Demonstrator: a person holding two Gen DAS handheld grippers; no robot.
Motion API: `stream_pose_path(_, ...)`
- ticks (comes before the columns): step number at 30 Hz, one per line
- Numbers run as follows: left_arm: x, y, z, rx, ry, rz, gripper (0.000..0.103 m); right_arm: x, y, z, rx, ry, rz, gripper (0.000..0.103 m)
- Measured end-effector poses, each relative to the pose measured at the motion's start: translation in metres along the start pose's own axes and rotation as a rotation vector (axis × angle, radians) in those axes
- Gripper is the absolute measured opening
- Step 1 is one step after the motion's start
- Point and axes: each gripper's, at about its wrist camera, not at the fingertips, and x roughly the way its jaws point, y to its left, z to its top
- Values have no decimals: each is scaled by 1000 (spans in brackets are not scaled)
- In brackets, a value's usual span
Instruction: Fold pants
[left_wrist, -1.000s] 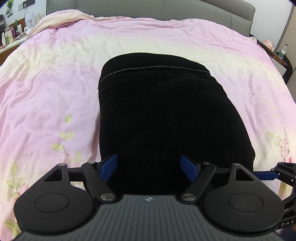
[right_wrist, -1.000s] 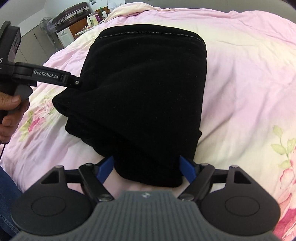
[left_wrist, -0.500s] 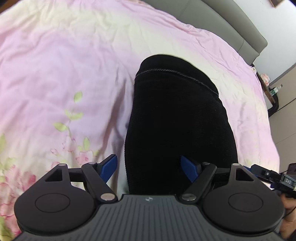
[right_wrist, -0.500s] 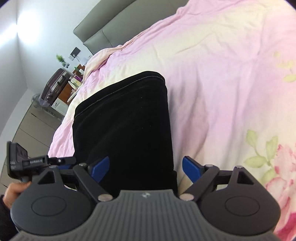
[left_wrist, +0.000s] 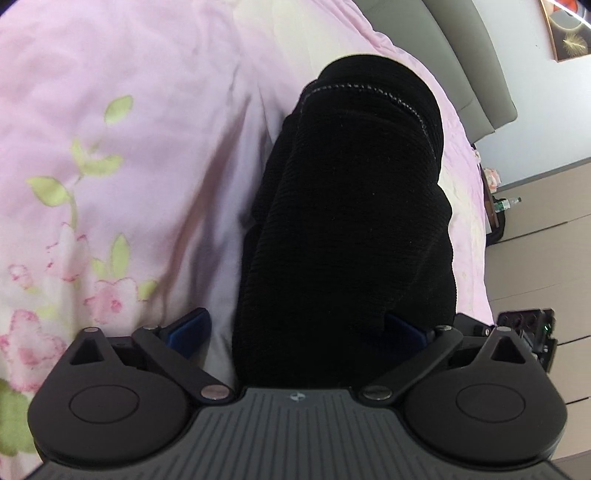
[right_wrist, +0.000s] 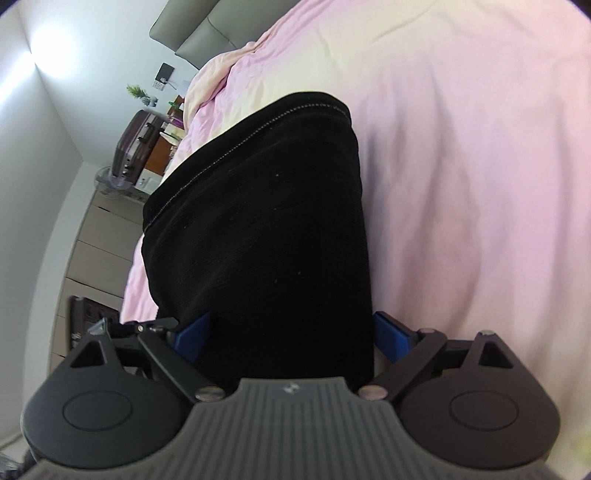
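Pants (left_wrist: 347, 229), black, ribbed and soft, lie folded near the bed's (left_wrist: 129, 110) foot edge. Both tongs, left (left_wrist: 295, 332) and right (right_wrist: 291, 332), straddle the near end, jaws opening, unclamped. Limp and thick, probably best pinched at the near corners.

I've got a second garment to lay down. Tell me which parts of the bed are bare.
Bare pink duvet lies open right of the black pants in the right wrist view, and on the floral side in the left wrist view. It is crowded at the pants' near end, where the left gripper and right gripper, jaws opening, straddle the cloth.
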Motion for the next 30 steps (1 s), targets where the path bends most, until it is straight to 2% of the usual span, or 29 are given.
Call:
stream_pose_path(9, 13, 0, 14, 28, 23, -41, 103, 33, -20, 21, -2, 85, 109, 98)
stream_pose_path(13, 21, -7, 16, 49, 18, -34, 103, 39, -23, 17, 33, 68, 129, 98)
stream_pose_path(17, 26, -19, 11, 86, -3, -36, 103, 44, -16, 8, 19, 27, 133, 90)
stream_pose_path(20, 19, -18, 8, 87, -17, -44, 102, 37, -16, 5, 6, 8, 141, 78)
stream_pose_path(22, 13, -20, 7, 89, -17, -47, 93, 31, -13, 2, -2, -10, 146, 70)
stream_pose_path(26, 0, -33, 5, 115, -20, -53, 84, 15, -3, -9, 10, -52, 140, 66)
stream_pose_path(27, -4, -36, 4, 114, -25, -64, 83, 10, 1, -12, 9, -62, 141, 65)
stream_pose_path(29, -13, -40, 0, 95, -28, -116, 72, -3, 9, -17, 5, -86, 147, 65)
stream_pose_path(30, -18, -42, -3, 90, -31, -136, 71, -10, 12, -19, 10, -100, 150, 64)
